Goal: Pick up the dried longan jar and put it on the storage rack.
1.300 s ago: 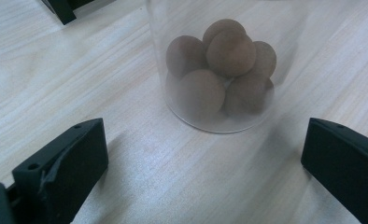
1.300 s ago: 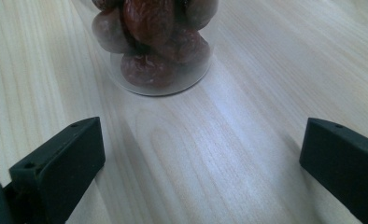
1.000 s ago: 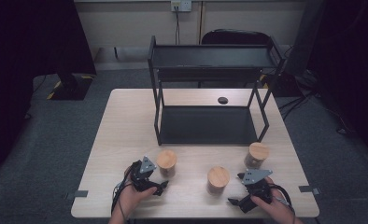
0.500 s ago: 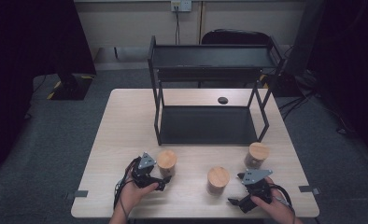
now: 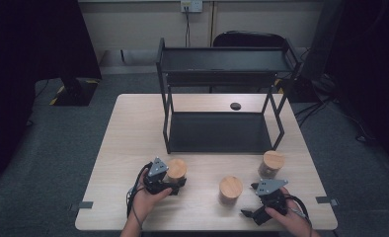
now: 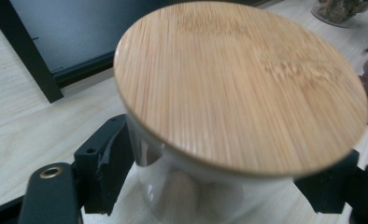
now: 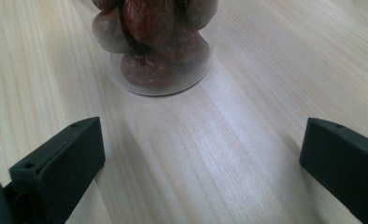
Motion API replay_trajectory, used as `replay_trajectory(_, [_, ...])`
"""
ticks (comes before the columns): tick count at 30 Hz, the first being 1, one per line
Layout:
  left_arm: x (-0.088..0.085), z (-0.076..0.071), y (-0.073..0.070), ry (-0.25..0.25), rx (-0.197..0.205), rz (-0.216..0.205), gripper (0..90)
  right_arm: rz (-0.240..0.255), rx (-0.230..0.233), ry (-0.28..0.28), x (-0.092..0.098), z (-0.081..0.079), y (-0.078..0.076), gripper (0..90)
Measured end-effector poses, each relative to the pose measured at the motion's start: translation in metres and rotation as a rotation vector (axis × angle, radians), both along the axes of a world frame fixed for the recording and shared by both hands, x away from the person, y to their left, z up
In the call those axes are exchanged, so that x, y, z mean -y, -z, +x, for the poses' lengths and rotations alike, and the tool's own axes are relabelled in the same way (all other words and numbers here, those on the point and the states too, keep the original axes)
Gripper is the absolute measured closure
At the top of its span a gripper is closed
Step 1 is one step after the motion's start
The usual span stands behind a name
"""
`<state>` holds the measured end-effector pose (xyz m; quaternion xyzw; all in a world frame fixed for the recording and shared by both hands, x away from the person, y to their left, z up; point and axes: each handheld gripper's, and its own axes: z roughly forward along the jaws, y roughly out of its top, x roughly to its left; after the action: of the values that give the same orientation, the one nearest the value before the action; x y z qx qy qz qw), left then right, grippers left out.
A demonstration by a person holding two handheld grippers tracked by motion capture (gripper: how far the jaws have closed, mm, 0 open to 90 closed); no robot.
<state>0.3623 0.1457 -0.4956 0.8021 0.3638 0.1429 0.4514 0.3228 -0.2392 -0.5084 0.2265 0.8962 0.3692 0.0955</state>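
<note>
- Clear glass jar w/ round bamboo lid (image 6: 238, 88) stands at front left of the pale wooden table (image 5: 133, 128), just ahead of the person's left hand; the leftmost of three like jars.
- Left gripper (image 5: 170, 178) has its black jaws on either side of the jar's glass body, just under the lid; jaws have just been closing w/ the jar between them and now look pressed on the glass.
- Handling, my read: glass = stiff, slick, breakable; jar looks near empty so prob. light. Lid likely just sits on, so don't lift by it. Best hold is the glass wall below the lid rim, squared up, moderate squeeze; keep upright.
- Risk: slip on smooth glass if tilted.
- Right gripper (image 7: 201, 154) waits near the front right edge, jaws wide apart, holding nothing; a clear jar of brown dried fruit (image 7: 156, 42) stands ahead of it, apart from the jaws.
- Third bamboo-lidded jar (image 5: 230, 189) stands between the two grippers.
- Black metal two-tier shelf rack (image 5: 222, 64) behind, both tiers bare; small black round thing (image 5: 235, 105) beyond it.
</note>
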Motion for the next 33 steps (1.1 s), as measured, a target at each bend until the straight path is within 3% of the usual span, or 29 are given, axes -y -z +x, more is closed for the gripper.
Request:
replay_trajectory(9, [0.004, 0.001, -0.004, 0.007, 0.035, 0.048, 25.1, 0.0, 0.0, 0.0, 0.0, 0.0, 0.0, 0.0])
replay_trajectory(23, [0.011, 0.005, -0.008, 0.012, 0.024, 0.05, 25.8, 0.0, 0.0, 0.0, 0.0, 0.0, 0.0, 0.0])
replay_trajectory(33, [0.022, 0.014, -0.011, 0.021, 0.02, 0.015, 25.8, 0.0, 0.0, 0.0, 0.0, 0.0, 0.0, 0.0])
